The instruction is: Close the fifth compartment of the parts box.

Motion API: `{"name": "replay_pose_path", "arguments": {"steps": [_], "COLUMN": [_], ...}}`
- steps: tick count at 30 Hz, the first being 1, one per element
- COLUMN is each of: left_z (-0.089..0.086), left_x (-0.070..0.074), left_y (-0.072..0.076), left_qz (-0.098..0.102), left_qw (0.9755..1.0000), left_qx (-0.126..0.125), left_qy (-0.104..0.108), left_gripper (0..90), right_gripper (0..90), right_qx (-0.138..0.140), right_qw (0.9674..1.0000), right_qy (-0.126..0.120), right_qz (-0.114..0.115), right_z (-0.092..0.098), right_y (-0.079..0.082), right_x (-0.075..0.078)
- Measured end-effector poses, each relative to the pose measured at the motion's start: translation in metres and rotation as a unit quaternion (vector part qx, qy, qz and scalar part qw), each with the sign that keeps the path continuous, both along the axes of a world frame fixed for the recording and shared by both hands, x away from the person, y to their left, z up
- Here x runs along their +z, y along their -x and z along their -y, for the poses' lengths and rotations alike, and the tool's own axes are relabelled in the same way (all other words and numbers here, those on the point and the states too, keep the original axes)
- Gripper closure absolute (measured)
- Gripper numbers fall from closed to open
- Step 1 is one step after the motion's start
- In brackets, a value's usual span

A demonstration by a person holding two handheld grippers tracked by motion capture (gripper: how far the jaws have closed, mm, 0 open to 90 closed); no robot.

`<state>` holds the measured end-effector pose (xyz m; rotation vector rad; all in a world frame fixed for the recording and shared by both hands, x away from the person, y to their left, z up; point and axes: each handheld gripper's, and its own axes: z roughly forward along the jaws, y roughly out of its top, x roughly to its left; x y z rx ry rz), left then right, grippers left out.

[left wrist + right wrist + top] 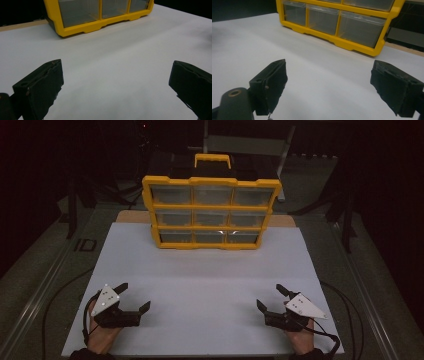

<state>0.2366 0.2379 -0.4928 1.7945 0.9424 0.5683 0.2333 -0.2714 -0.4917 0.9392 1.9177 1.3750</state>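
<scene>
A yellow organizer case with a grid of clear-fronted drawers stands upright at the far middle of the white table, its handle on top. Its lower drawers appear in the left gripper view and in the right gripper view. My left gripper rests near the front left of the table, open and holding nothing; its jaws stand wide apart. My right gripper rests near the front right, open as well and holding nothing.
The white board lies on a darker bench with metal rails along both sides. Cables trail from the grippers off the front corners. Dark stands and a grey frame sit behind the case. Bare white surface spans between the grippers and the case.
</scene>
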Motion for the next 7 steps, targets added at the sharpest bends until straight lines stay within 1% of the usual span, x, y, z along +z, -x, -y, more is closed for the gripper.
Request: {"name": "replay_pose_path", "arguments": {"steps": [3, 5, 6, 7], "left_z": [-0.0002, 0.0002, 0.0003, 0.0003], "left_x": [-0.0002, -0.0009, -0.0013, -0.0013], "left_y": [0.0001, -0.0008, -0.0014, -0.0014], "left_qz": [0.003, 0.001, -0.001, -0.001], "left_qw": [1.0000, 1.0000, 0.9999, 0.9999], "left_qx": [0.004, 0.002, 0.001, 0.001], "left_qy": [-0.004, -0.005, -0.010, -0.010], "left_gripper": [0.5, 0.5, 0.5, 0.5], "right_gripper": [13.3, 13.3, 13.2, 13.1], "right_qx": [-0.001, -0.003, -0.004, -0.005], "right_qw": [1.0000, 1.0000, 1.0000, 1.0000], "right_qy": [0.000, 0.001, 0.002, 0.004], "right_qz": [-0.002, -0.004, -0.005, -0.006], "right_z": [0.0007, 0.0002, -0.0002, -0.0003], "right_y": [-0.0018, -0.0027, -0.0031, -0.0037], "right_x": [-0.0007, -0.0012, -0.0014, -0.0018]}}
